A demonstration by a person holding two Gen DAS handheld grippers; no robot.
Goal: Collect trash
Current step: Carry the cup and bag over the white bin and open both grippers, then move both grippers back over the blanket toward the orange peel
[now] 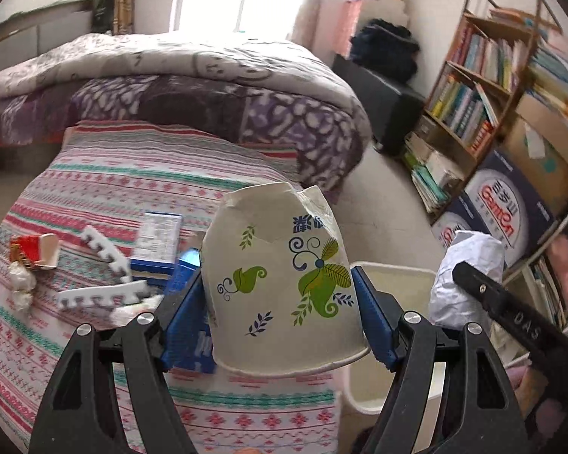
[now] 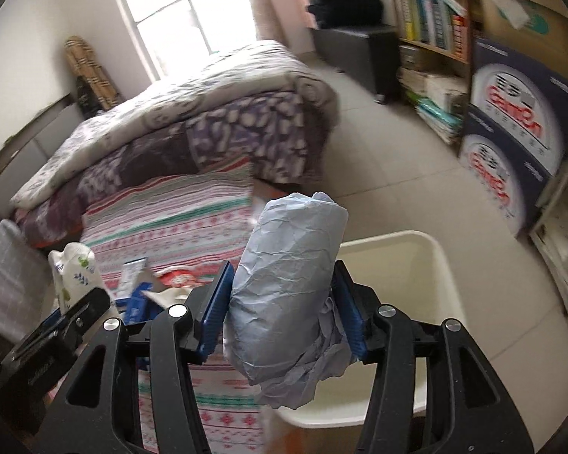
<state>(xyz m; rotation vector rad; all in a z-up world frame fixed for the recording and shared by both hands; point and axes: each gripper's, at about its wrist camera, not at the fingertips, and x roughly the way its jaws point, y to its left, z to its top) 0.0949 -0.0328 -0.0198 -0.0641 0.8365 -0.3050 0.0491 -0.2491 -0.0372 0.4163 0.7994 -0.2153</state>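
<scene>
Carrying phase: my left claw (image 1: 284,302) pinches a crushed cup (image 1: 280,283) above the bed (image 1: 94,189); my right claw (image 2: 284,302) pinches a paper wad (image 2: 287,302) over the bin (image 2: 431,261). Next, I judge, each claw releases over the bin.

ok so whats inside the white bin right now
Nothing shows in the visible part of the white bin: bare pale walls and some floor. The crumpled paper wad in the right gripper covers its near left part, so that stretch cannot be checked. The wad is above the bin, not in it.
</scene>
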